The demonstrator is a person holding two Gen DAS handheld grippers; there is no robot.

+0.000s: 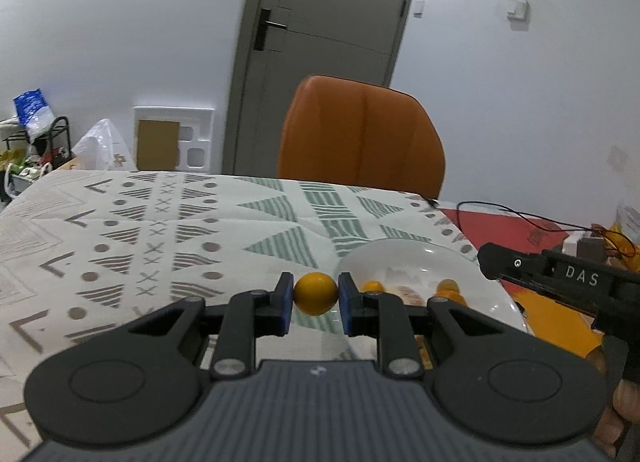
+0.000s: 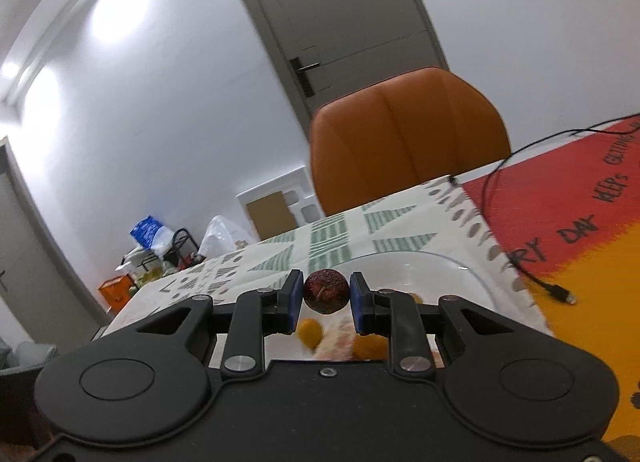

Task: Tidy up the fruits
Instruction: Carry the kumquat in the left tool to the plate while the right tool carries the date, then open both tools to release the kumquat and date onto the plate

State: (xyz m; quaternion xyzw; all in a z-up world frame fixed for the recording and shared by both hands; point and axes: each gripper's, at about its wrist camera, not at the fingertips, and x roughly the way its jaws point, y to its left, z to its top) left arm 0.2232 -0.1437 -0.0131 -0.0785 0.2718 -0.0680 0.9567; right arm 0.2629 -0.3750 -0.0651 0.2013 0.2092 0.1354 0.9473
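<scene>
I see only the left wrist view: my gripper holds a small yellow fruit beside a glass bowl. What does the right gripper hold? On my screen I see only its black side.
Observer: The right gripper is shut on a dark red fruit, round and wrinkled, between its blue pads.
Operator: Is it over the bowl?
Observer: It appears to be; the glass bowl rim curves past it to the right, and orange fruits lie below it.
Operator: Any obstacle to its right?
Observer: A black cable runs across the red and yellow mat and ends in a plug near the bowl.
</scene>
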